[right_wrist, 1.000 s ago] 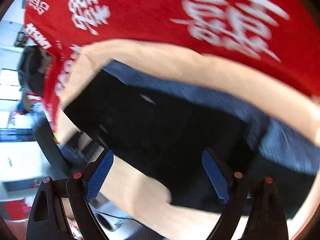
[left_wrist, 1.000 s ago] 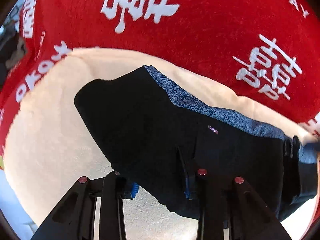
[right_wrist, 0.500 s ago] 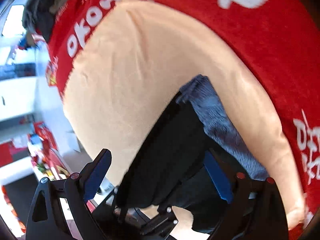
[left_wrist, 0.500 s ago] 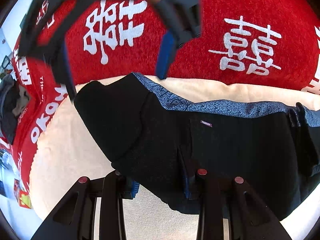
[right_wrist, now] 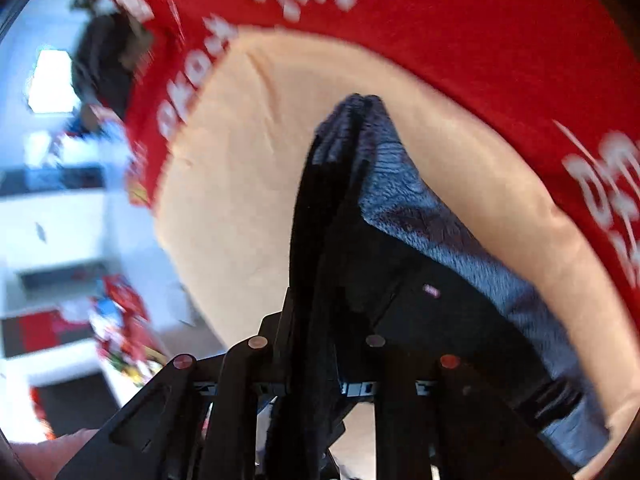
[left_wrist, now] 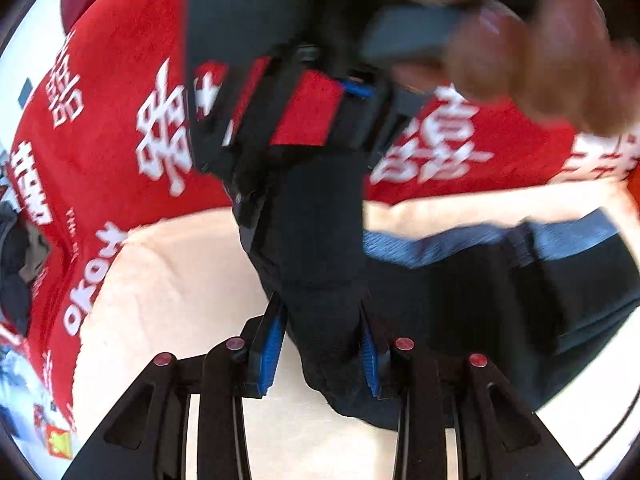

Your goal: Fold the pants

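Red fabric printed with large white characters (left_wrist: pixel 168 132) spreads across the work surface, with a cream blanket (left_wrist: pixel 172 280) laid over the middle of it; at the left of the right wrist view, a blurred bright room with white furniture and scattered coloured clutter (right_wrist: pixel 116 320) falls away beyond the edge.

On the cream blanket lie the black pants (left_wrist: pixel 480 300), their blue-grey patterned waistband (left_wrist: pixel 440 246) running toward the right in the left wrist view, with part of the cloth lifted off the blanket. A small purple label (right_wrist: pixel 431 290) shows on the black cloth near the band in the right wrist view.

The left gripper (left_wrist: pixel 320 344) is clenched on a bunched fold of the pants, blue pads (left_wrist: pixel 272 340) pressing the dark cloth from both sides. Just beyond it, the right gripper (left_wrist: pixel 320 152) reaches down from above and meets the same ridge of fabric, a person's hand (left_wrist: pixel 540 64) blurred behind it.

In its own view, the right gripper (right_wrist: pixel 316 344) is closing, its jaws drawn narrow around a raised ridge of the pants' edge that rises between them to a peak of waistband; the fingertips appear to pinch the cloth, though blur and dark fabric hide the pads themselves.
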`<state>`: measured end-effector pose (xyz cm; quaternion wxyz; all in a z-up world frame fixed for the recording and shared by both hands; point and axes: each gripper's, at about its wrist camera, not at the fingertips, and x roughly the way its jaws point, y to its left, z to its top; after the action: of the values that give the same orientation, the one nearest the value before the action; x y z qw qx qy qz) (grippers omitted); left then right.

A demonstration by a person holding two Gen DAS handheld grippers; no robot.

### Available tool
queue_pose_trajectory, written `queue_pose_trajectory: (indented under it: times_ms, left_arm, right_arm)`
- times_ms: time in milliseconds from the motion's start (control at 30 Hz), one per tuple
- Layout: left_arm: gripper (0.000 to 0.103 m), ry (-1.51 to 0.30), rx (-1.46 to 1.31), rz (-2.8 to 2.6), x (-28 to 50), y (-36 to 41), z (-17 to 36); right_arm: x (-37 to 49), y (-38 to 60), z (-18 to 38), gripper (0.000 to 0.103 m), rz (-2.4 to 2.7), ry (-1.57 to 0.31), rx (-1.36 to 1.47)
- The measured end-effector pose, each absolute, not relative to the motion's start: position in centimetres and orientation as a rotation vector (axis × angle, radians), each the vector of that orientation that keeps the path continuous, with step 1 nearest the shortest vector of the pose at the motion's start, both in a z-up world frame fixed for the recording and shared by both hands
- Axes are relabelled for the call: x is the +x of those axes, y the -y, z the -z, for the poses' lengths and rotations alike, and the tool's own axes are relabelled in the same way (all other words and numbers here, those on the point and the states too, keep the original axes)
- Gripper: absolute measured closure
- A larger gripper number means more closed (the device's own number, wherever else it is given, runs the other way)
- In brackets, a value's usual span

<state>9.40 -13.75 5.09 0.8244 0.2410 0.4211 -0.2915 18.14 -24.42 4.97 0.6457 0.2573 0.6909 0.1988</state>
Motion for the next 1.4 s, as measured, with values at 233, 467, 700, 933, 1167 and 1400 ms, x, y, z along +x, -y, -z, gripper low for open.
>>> queue_pose_trajectory:
  times_ms: [233, 467, 700, 933, 1167, 1400]
  left_arm:
    - [0.068, -0.856, 0.515, 0.830, 4.0, 19.8, -9.9]
    - [0.068, -0.820, 0.642, 1.024, -4.0, 26.9, -9.7]
    - [0.068, -0.843, 0.808, 1.132, -10.9, 32.2, -5.0]
    - [0.068, -0.874, 0.859, 1.139, -13.2, 34.6, -3.1]
    - [0.054, -0.908, 0.926, 1.147, -14.9, 35.1, -1.4]
    - [0.047, -0.965, 0.839, 1.188, -13.1, 30.9, -3.9]
  right_arm:
    - [8.2, 35.8, -9.2, 0.086, -0.389, -1.294, 0.913]
    - [-3.4, 46.1, -8.9, 0.085, -0.247, -1.114, 1.092]
    - [-13.2, 52.7, -3.2, 0.083, -0.090, -1.090, 1.231]
    - [-17.1, 54.8, 0.5, 0.084, -0.061, -1.048, 1.317]
    - [-18.5, 55.2, 2.5, 0.082, -0.025, -1.138, 1.279]
    - [-18.0, 53.4, 2.0, 0.086, 0.049, -1.178, 1.112]
